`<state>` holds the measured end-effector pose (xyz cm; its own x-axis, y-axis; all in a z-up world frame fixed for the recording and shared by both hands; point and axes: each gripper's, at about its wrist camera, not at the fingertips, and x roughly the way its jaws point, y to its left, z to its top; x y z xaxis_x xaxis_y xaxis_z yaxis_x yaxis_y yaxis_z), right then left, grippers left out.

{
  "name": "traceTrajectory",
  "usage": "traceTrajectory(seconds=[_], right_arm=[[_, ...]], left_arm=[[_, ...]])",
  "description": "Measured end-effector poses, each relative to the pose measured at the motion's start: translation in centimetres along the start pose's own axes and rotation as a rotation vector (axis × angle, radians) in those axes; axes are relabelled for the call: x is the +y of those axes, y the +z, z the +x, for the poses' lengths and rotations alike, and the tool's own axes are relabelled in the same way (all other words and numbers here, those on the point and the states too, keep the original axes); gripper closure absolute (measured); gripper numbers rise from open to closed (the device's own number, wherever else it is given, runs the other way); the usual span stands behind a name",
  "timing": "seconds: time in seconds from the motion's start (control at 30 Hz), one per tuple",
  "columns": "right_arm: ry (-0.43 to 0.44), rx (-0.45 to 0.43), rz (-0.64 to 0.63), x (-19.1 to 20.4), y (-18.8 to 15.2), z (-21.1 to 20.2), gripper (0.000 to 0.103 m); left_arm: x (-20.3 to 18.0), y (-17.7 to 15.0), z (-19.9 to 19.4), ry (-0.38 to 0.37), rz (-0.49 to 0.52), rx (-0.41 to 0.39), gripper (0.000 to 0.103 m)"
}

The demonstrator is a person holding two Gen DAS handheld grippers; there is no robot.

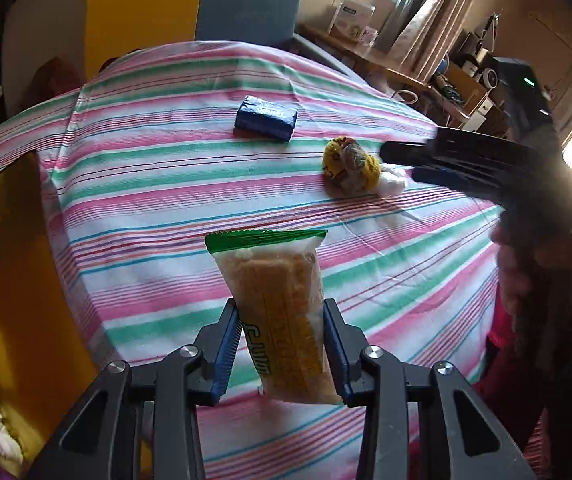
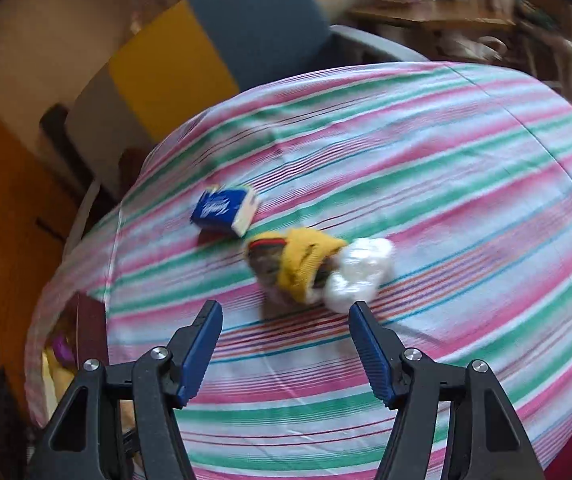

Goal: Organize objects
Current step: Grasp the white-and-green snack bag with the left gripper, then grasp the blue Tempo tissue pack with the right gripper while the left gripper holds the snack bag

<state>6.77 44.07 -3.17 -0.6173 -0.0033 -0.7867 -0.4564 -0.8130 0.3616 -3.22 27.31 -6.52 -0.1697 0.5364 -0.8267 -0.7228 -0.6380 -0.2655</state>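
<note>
Low in the left wrist view, the left hand-held gripper (image 1: 281, 316) is clenched on a snack packet (image 1: 277, 312): its blue ribbed pads (image 1: 227, 344) press both long sides of the clear wrapper, which stands nearly upright between them, green sealed edge on top and yellow-orange bars showing inside. The packet is lifted clear of the striped cloth (image 1: 145, 184) that covers the counter.

Beyond it, toward the upper middle of that frame, a blue tissue pack (image 1: 265, 118) lies flat on the cloth. To its lower right sits a yellow knitted bundle (image 1: 348, 164) with a white crumpled plastic lump (image 1: 394, 178) touching its right side. From the right edge the right hand-held gripper (image 1: 398, 162) reaches in, its dark fingers just beside the white lump, with a person's blurred hand (image 1: 526, 264) below it.

In the right wrist view, the right hand-held gripper (image 2: 286, 310) is released, its jaws standing apart with only cloth (image 2: 466, 184) between them. Just above them lie the yellow bundle (image 2: 302, 268) and the white lump (image 2: 360, 272), the lump near the right fingertip. The tissue pack (image 2: 225, 212) lies up and to the left of the bundle. A blue chair (image 2: 261, 16) stands behind the counter at the top.
</note>
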Motion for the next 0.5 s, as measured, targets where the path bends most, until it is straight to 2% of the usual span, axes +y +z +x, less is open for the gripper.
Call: traceTrajectory(seconds=[0.1, 0.17, 0.33, 0.5], right_arm=[[-0.029, 0.03, -0.171, 3.4, 1.0, 1.4, 0.033], [-0.063, 0.016, -0.268, 5.3, 2.2, 2.8, 0.021], [-0.179, 0.058, -0.472, 8.3, 5.9, 8.7, 0.021], [-0.239, 0.136, -0.659, 10.4, 8.3, 14.3, 0.014]], left_arm=[[0.6, -0.3, -1.1, -0.012, -0.002, -0.031, 0.064], [0.9, -0.4, -1.7, -0.023, -0.003, -0.052, 0.064], [2.1, -1.1, -2.9, -0.055, -0.009, -0.075, 0.064], [3.5, -1.6, -2.7, -0.093, -0.037, -0.063, 0.064]])
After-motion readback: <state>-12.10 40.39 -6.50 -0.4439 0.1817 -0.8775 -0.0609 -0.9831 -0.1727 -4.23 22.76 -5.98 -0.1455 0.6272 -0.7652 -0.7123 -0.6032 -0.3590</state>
